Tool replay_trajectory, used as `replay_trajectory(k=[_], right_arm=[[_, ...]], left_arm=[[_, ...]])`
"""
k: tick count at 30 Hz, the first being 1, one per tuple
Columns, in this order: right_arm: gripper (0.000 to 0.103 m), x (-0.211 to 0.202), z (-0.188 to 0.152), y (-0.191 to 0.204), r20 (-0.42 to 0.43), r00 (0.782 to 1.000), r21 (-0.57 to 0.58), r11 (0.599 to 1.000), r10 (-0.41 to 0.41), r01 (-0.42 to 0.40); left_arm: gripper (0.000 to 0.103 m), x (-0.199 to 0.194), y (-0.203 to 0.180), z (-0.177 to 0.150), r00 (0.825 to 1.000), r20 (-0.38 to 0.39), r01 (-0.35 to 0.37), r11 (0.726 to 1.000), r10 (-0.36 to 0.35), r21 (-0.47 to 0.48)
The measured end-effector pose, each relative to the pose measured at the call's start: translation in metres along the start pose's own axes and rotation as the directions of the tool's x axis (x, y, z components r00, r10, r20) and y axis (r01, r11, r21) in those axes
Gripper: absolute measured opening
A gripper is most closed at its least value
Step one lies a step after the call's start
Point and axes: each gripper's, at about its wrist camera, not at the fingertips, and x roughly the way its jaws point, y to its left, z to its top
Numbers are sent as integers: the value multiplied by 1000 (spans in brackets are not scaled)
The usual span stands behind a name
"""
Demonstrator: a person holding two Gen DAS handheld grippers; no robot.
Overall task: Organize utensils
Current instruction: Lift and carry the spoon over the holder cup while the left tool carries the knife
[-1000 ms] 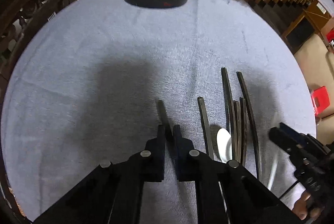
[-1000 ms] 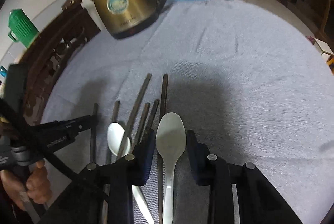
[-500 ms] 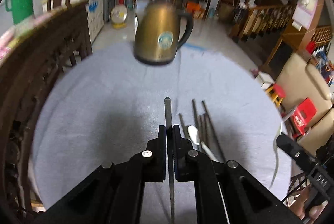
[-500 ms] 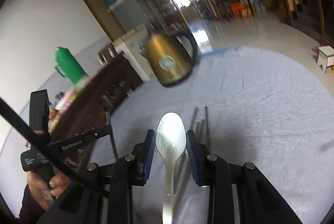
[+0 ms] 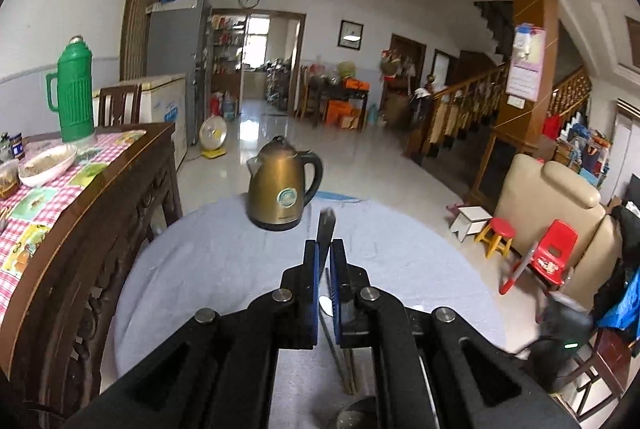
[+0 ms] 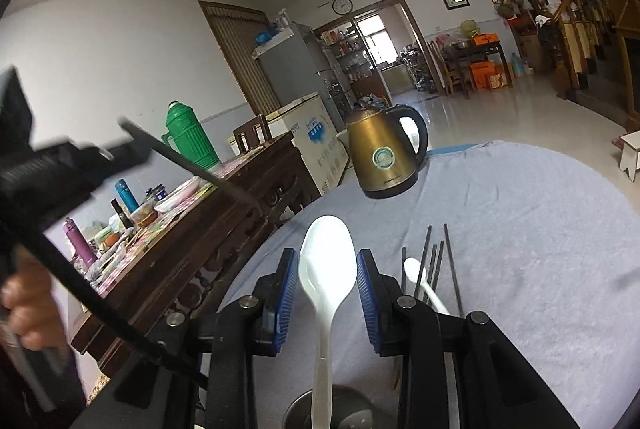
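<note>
1. Above the table (image 6: 540, 229), the right tongs (image 6: 327, 265) are gripping a white spoon (image 6: 327, 261) by its bowl, handle hanging toward a metal cup (image 6: 340, 405).
2. The left tongs (image 5: 324, 257) are clamping a dark chopstick (image 5: 326, 225).
3. Remaining chopsticks (image 6: 436, 261) are lying on the right.
4. Risk: the spoon's smooth bowl may be slipping sideways, missing the cup.

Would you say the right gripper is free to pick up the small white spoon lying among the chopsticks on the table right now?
Probably not: the right gripper is shut on a large white spoon, so its jaws are occupied. The small white spoon lies uncovered among the chopsticks, but below the raised gripper.
</note>
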Motion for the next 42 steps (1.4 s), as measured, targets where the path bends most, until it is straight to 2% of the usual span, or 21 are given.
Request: replay_trajectory(k=[9,14,18,19,21,23,25,28,30,33,36,37,42], right_arm=[[32,0,-34,-5,-21,999,14,999,-29,29],[32,3,-44,-8,-34,998,15,998,-55,56],[32,3,-49,-16,-51,997,32,997,-63,65],[32,3,-50,-17,-55,996,33,997,-65,67],[32,3,-51,-22,-65,996,40,997,-66,69],[32,3,-50,-25,-69,996,49,997,-64,67],[32,3,-50,-27,-71,996,58,997,-56,60],[32,5,-49,-25,-78,996,53,997,-51,55],[32,6,-50,-26,-82,995,53,997,-48,53],[32,8,-51,-27,-92,995,58,997,-48,53],[32,9,-51,-26,-101,994,56,997,-48,53],[32,10,-52,-26,-104,993,57,997,-48,54],[32,12,-53,-26,-108,993,60,997,-46,53]], left_arm=[[5,-35,-6,-16,1000,6,31,1000,-31,4],[5,-37,-11,-20,999,5,38,999,-38,20],[5,-20,-2,-39,997,-69,44,999,-44,-2],[5,-13,1,-47,993,-112,48,999,-47,0],[9,3,11,-66,975,-211,61,998,-63,-14],[20,17,23,-92,946,-314,67,997,-77,-44],[27,29,33,-120,913,-402,47,997,-69,-64],[28,49,40,-164,852,-523,5,999,-27,-44],[29,60,32,-188,811,-584,2,1000,-14,-22],[33,77,18,-215,769,-639,18,1000,-16,-3],[36,95,6,-230,739,-674,43,999,-24,12],[39,101,2,-234,731,-682,49,999,-26,15],[41,124,-1,-247,701,-711,48,999,-51,-25]])
